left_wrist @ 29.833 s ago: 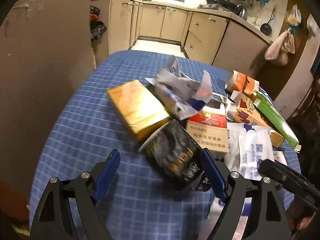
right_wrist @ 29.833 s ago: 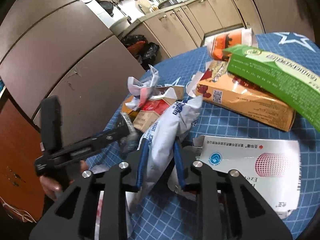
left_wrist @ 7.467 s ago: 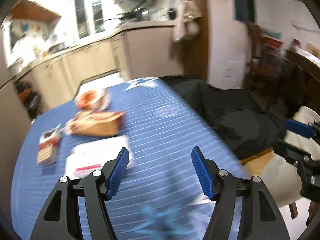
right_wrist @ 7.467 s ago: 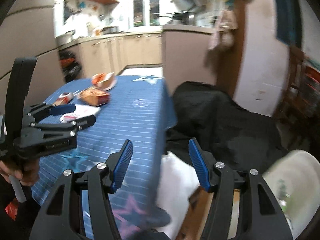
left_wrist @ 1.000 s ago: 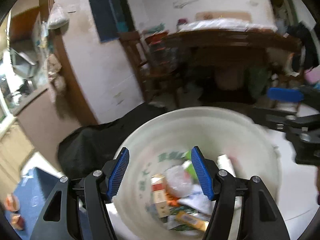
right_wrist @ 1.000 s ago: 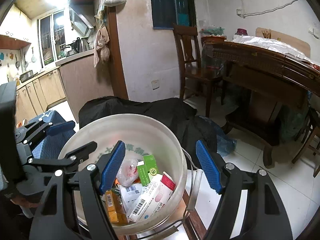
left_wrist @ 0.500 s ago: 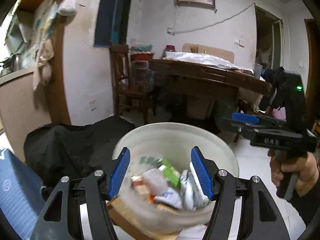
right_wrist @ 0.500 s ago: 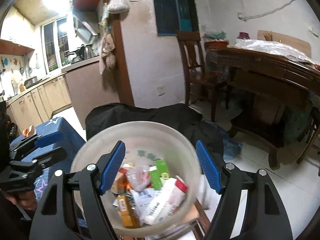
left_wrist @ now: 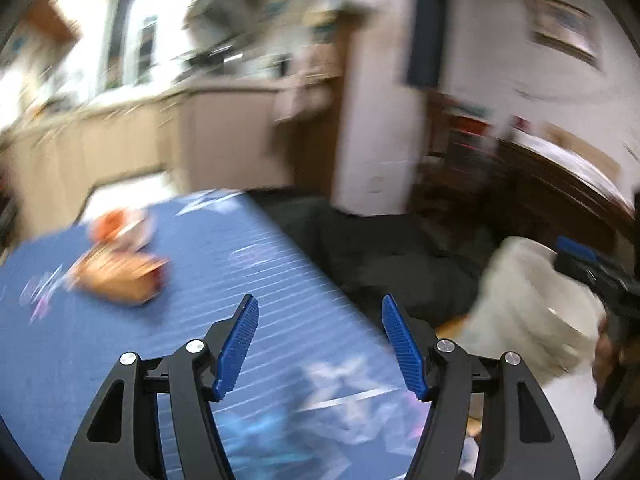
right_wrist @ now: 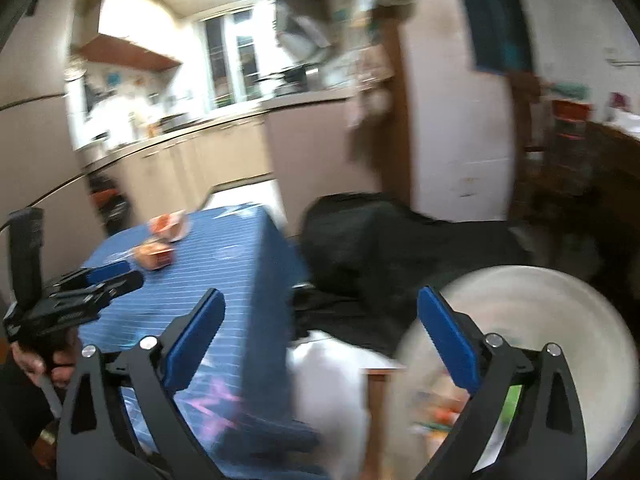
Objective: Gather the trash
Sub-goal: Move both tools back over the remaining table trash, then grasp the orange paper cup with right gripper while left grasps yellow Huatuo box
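Blue table (left_wrist: 120,340) | trash (left_wrist: 116,276) beyond empty left tool (left_wrist: 320,344) | bucket (right_wrist: 560,320) by right tool (right_wrist: 320,340)

no legible text, every surface motion-blurred

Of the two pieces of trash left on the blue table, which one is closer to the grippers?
The brown carton, lying nearer the left hand-held gripper. The orange-and-white wrapper sits behind it, toward the table's far edge.

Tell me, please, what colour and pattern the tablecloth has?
The tablecloth is blue with thin white lines; it shows best in the left wrist view.
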A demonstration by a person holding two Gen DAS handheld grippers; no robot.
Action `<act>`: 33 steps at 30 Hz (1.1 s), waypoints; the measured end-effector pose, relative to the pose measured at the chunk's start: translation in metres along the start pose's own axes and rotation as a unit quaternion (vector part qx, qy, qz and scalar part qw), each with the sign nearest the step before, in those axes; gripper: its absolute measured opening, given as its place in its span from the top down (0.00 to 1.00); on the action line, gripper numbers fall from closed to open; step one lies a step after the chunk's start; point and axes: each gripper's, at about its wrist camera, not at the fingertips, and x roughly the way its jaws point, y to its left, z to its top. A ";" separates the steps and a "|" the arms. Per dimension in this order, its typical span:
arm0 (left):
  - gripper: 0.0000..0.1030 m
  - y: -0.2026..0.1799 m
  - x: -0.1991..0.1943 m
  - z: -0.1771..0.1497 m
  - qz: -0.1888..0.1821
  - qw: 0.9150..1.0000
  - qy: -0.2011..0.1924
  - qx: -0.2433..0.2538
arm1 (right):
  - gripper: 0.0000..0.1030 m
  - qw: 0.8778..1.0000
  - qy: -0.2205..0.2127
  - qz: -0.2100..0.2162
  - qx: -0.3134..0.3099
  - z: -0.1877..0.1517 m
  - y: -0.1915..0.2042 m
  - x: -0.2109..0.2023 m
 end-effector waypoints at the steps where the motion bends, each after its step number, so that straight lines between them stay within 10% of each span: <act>1: 0.36 0.023 -0.003 -0.002 0.017 1.000 0.004 -0.026 | 0.06 1.000 0.007 0.020 -0.002 0.002 0.009 0.012; 12: 0.24 0.182 -0.018 -0.002 0.147 0.975 0.024 -0.168 | 0.06 0.983 0.087 0.145 -0.065 0.054 0.128 0.173; 22: 0.23 0.210 0.001 -0.011 0.106 0.970 0.035 -0.217 | 0.07 0.942 0.167 0.278 -0.085 0.099 0.221 0.317; 33: 0.21 0.212 0.015 -0.017 0.102 0.970 0.035 -0.218 | 0.38 0.903 0.239 0.350 -0.075 0.095 0.254 0.385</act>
